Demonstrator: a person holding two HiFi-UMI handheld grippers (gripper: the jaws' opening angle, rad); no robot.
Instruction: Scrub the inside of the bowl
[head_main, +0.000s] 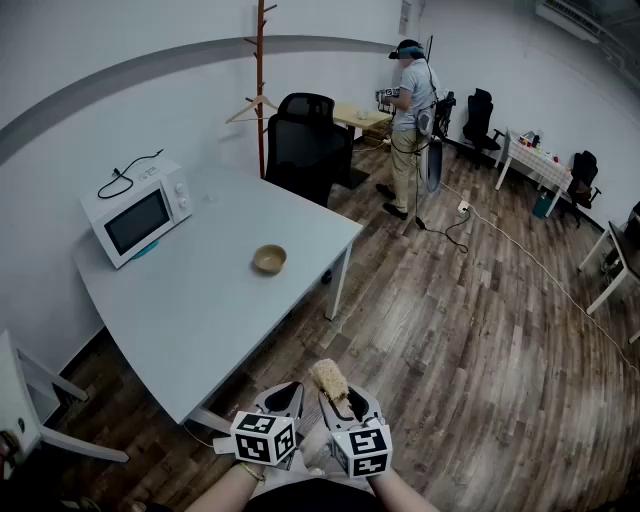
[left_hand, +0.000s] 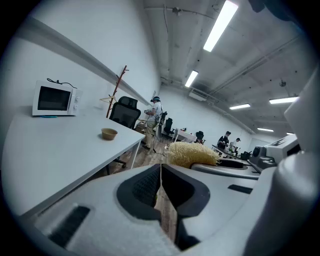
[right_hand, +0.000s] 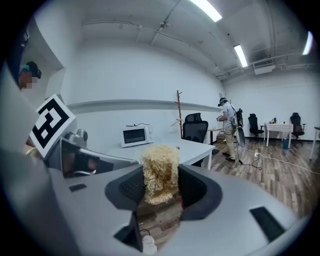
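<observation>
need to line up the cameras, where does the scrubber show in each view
Head view: scrubber at bottom centre, sticking out of the right gripper.
Left gripper view: scrubber just right of centre, beyond the shut left gripper.
Right gripper view: scrubber in the centre, clamped between the fingers.
Shared landmark: the microwave on the table.

Between me and the bowl (head_main: 269, 259) lies open tabletop (head_main: 200, 310) — the microwave (head_main: 137, 211) stands well left of it, the chairs (head_main: 305, 140) beyond the far edge.
</observation>
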